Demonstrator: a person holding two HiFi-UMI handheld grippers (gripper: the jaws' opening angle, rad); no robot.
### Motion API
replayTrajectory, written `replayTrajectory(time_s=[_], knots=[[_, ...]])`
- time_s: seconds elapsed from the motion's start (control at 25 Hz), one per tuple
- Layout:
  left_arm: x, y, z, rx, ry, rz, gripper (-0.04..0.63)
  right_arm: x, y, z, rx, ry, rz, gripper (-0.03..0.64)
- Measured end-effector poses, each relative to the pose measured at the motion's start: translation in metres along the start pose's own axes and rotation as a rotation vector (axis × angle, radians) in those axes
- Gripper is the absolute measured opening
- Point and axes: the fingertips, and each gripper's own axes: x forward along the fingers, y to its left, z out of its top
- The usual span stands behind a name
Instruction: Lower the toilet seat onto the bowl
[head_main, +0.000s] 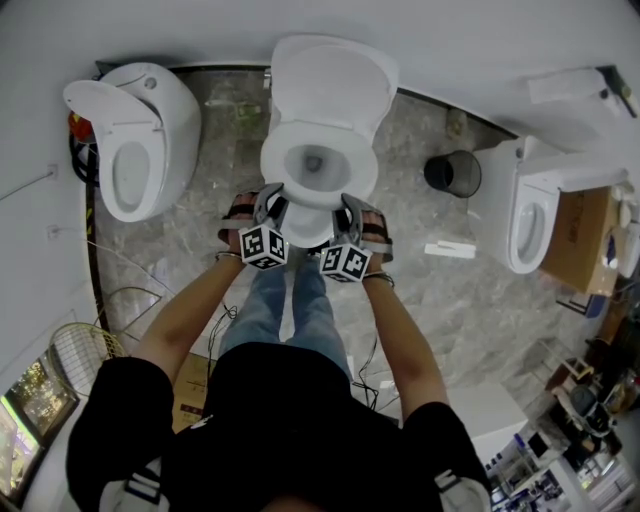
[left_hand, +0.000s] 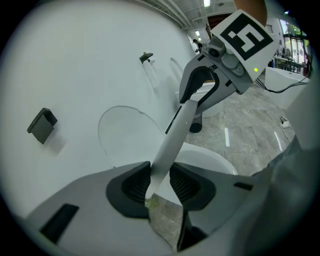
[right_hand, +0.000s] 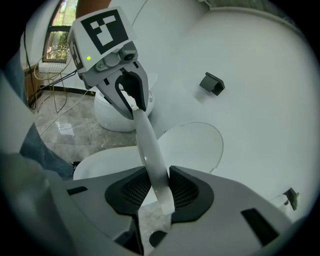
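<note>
Our left tongs (left_hand: 160, 184) and right tongs (right_hand: 159, 189) both clench the front rim of the toilet seat (head_main: 272, 165), at seven and five o'clock of its ring. The seat hangs tilted between the raised lid (head_main: 335, 75) and the bowl (left_hand: 210, 160), at our twelve o'clock.

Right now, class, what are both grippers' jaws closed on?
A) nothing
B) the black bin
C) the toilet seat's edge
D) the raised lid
C: each gripper view shows the pads of the left gripper and the right gripper pressing on the thin white toilet seat.
</note>
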Motion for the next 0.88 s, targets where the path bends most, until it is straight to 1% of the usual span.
replayTrajectory(time_s=[0.2, 0.4, 0.64, 0.72, 0.8, 0.84, 0.88], knots=[[-0.003, -0.021, -0.01, 0.043, 0.017, 0.007, 0.121, -0.004, 0.027, -0.013, -0.06, 0.021, 0.011, 0.123], [-0.003, -0.039, -0.018, 0.071, 0.016, 0.028, 0.124, -0.006, 0.046, -0.021, -0.087, 0.035, 0.012, 0.126], [-0.005, -0.059, -0.03, 0.136, 0.023, 0.007, 0.13, -0.008, 0.071, -0.03, -0.121, 0.054, 0.033, 0.132], [-0.004, -0.065, -0.034, 0.148, 0.037, 0.015, 0.132, -0.008, 0.075, -0.033, -0.127, 0.059, 0.033, 0.132], [-0.005, -0.068, -0.042, 0.134, 0.067, 0.031, 0.14, -0.008, 0.077, -0.035, -0.13, 0.059, 0.029, 0.132], [-0.009, -0.071, -0.05, 0.1, 0.089, 0.034, 0.157, -0.008, 0.078, -0.035, -0.131, 0.057, 0.028, 0.132], [-0.013, -0.074, -0.06, 0.044, 0.113, 0.028, 0.171, -0.008, 0.08, -0.035, -0.134, 0.056, 0.03, 0.132]])
